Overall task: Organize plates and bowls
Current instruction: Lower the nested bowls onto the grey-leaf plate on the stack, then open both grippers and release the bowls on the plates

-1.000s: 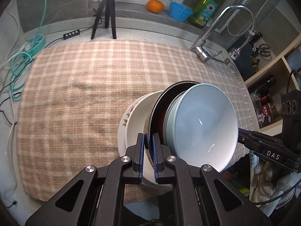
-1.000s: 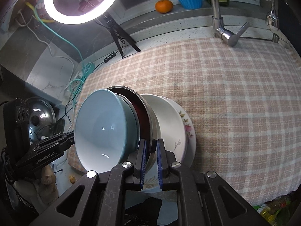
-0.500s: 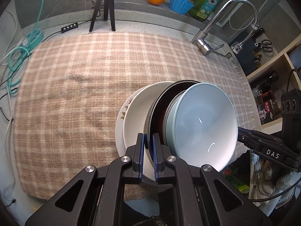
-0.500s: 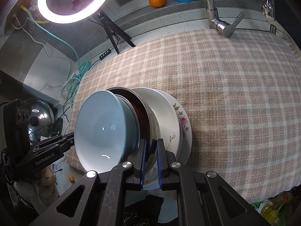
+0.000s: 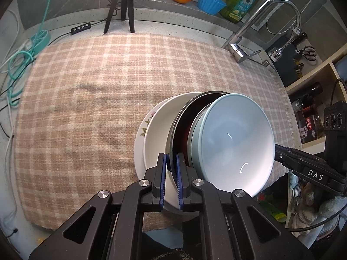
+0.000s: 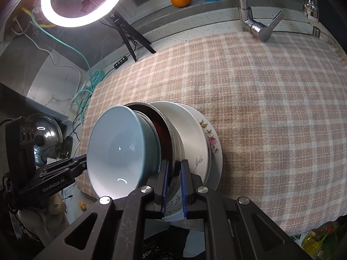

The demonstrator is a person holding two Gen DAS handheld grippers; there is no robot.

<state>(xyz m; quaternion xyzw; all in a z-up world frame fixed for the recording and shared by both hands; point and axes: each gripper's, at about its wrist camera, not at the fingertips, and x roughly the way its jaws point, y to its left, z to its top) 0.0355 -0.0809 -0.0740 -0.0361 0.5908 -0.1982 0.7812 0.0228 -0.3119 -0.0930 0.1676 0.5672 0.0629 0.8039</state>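
Precariously, the left claw (image 5: 171, 162) and right claw (image 6: 173, 171) are both clenching the metal dish's (image 5: 180, 134) rim, carrying the nested stack above the checked cloth (image 5: 91, 99); tilting risks sliding the pale-blue bowl (image 5: 236, 143) out.

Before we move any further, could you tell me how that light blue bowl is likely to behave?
The light blue bowl looks glazed, so probably slippery and breakable. It sits loose atop the metal dish, ungripped, so it may slide if tilted.
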